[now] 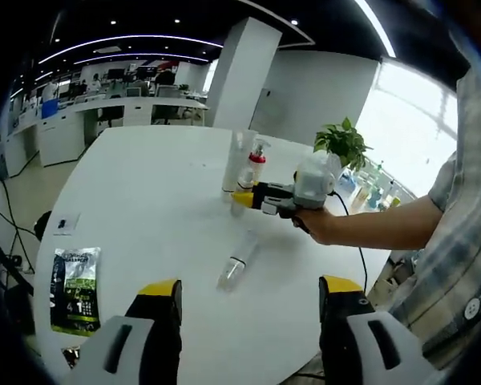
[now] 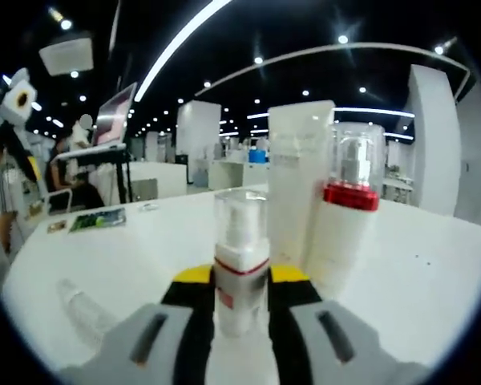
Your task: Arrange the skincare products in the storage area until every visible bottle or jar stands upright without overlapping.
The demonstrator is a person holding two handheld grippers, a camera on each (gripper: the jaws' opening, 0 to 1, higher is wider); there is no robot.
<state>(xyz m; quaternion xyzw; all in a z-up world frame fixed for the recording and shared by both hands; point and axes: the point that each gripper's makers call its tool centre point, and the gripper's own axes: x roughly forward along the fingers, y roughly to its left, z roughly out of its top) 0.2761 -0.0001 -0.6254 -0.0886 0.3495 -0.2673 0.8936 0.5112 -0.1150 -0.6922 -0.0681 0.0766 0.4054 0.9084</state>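
The counter [image 1: 144, 200] is a broad white rounded top in an open-plan office, with white desks and monitors behind it, a white pillar, strip lights curving across a dark ceiling, and bright windows on one side.

In the left gripper view, the left claw [image 1: 248, 309] hovers above the near part of the counter with its yellow-tipped jaws wide apart and nothing between them. Just ahead of it a clear capped bottle [image 1: 235, 269] lies on its side on the bare surface. Near the counter's edge lies a dark green-and-black sachet [image 1: 74, 289], with a small white card [image 1: 66, 224] beyond it. Farther across, a person's hand [image 1: 321, 222] holds the right claw [image 1: 239, 198] low at the base of a tall frosted tube [image 1: 237, 160] and a red-collared pump bottle [image 1: 254, 164], both upright and close together. A potted green plant [image 1: 342, 143] stands behind them.

In the right gripper view, the right claw [image 2: 240, 298] is closed on a small pump bottle [image 2: 240, 261] with a clear cap and a red band, held upright. Directly behind stand the frosted tube [image 2: 299, 180] and the red-collared pump bottle [image 2: 349, 224], touching or nearly so. The lying bottle [image 2: 80, 305] shows at the lower left.
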